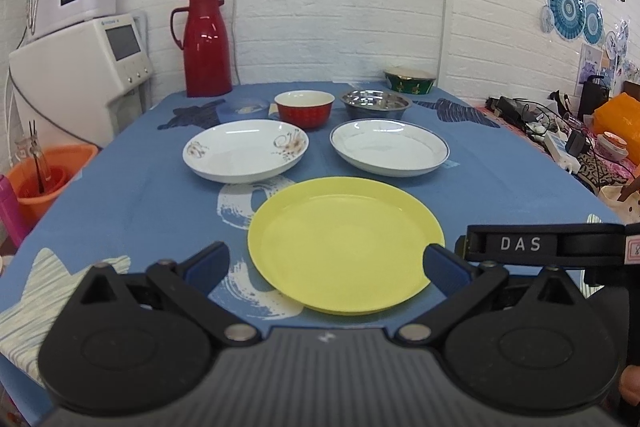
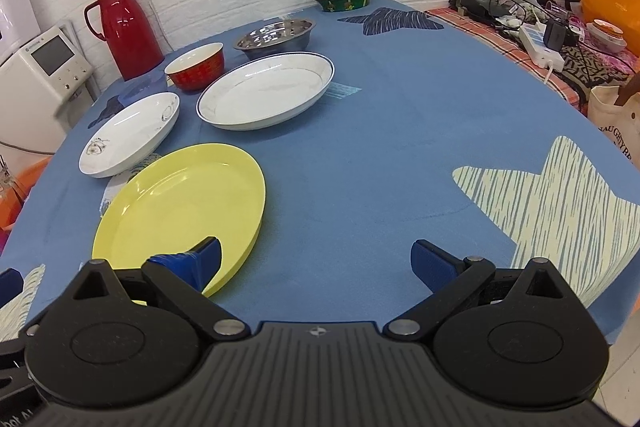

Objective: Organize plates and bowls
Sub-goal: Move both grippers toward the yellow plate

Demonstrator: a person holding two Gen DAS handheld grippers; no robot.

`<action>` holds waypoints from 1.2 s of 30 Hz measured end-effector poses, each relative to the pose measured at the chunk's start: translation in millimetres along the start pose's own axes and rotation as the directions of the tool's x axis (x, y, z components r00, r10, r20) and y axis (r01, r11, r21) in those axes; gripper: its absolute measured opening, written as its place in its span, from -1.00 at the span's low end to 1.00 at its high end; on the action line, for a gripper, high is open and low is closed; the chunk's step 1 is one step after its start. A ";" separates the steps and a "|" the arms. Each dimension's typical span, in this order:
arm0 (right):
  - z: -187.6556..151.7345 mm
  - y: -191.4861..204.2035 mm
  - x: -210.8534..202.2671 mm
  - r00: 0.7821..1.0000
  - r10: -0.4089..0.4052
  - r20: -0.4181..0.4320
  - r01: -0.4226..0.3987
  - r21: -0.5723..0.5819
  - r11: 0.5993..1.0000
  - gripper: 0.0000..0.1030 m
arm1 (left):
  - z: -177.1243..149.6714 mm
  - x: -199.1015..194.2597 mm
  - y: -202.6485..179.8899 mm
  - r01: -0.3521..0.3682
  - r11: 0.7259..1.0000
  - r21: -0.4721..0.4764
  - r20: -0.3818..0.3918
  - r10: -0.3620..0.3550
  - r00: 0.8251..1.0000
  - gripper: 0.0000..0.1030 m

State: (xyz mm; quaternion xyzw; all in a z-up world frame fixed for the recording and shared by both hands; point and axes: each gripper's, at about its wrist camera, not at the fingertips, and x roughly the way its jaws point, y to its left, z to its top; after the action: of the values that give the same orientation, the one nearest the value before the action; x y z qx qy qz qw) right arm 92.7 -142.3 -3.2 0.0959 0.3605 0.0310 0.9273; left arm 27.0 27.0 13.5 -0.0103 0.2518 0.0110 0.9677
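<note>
Both wrist views look low across the table (image 1: pixel 120 195) – sharing the yellow plate (image 1: pixel 344 243), right view offset rightward.

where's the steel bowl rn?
The shiny steel bowl sits far back on the table, right of the red bowl, behind the blue-rimmed white plate.

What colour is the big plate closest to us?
The nearest plate is plain yellow, clearest in the left wrist view.
</note>
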 end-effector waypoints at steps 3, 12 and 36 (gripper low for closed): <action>0.8 0.2 0.2 1.000 -0.002 -0.002 0.002 0.000 1.000 0.73 | -0.5 1.4 0.5 0.005 1.000 -0.005 -0.009 -0.005 1.000 0.99; -0.5 -3.2 -1.6 1.000 0.001 -0.001 -0.001 0.014 1.000 0.73 | -0.4 -1.1 -2.3 0.007 1.000 0.003 -0.006 -0.007 1.000 0.99; 24.7 4.7 8.8 1.000 -0.005 -0.006 0.005 0.006 1.000 0.73 | 27.4 21.3 15.1 -0.016 1.000 -0.012 -0.028 0.016 0.999 0.99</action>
State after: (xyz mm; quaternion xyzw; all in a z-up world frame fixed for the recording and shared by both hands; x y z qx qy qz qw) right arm 115.9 -140.4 9.8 0.0977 0.3634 0.0278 0.9261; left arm 58.6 43.1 26.9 -0.0143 0.2652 0.0202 0.9639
